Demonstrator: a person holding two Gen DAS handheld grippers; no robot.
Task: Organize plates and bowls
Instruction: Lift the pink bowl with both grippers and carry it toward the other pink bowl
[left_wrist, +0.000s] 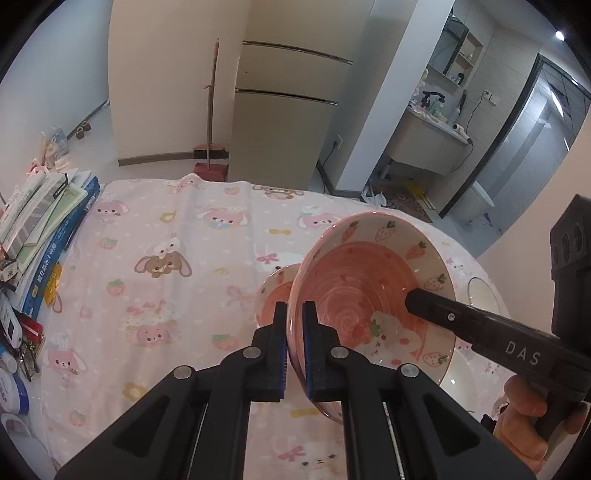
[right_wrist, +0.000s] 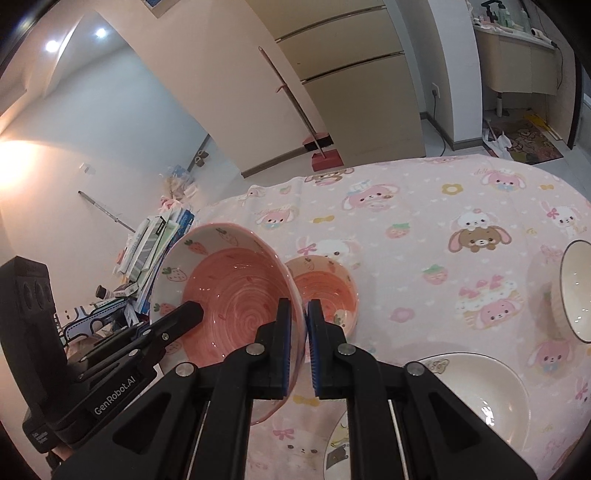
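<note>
Barely started, I'd say: both the left gripper (left_wrist: 294, 334) and right gripper (right_wrist: 299, 332) have their fingers clamped on opposite rims of the big strawberry bowl (left_wrist: 369, 295), tilted mid-air. Small strawberry bowl (right_wrist: 325, 291) waits just beyond the fingers; white plate (right_wrist: 480, 391) and dark-rimmed bowl (right_wrist: 576, 291) sit unsorted on the bench (right_wrist: 406, 229).

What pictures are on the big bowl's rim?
Little strawberries and carrots on a white rim around the big bowl, whose inside is pink with a swirl. The right wrist view shows it best.
</note>
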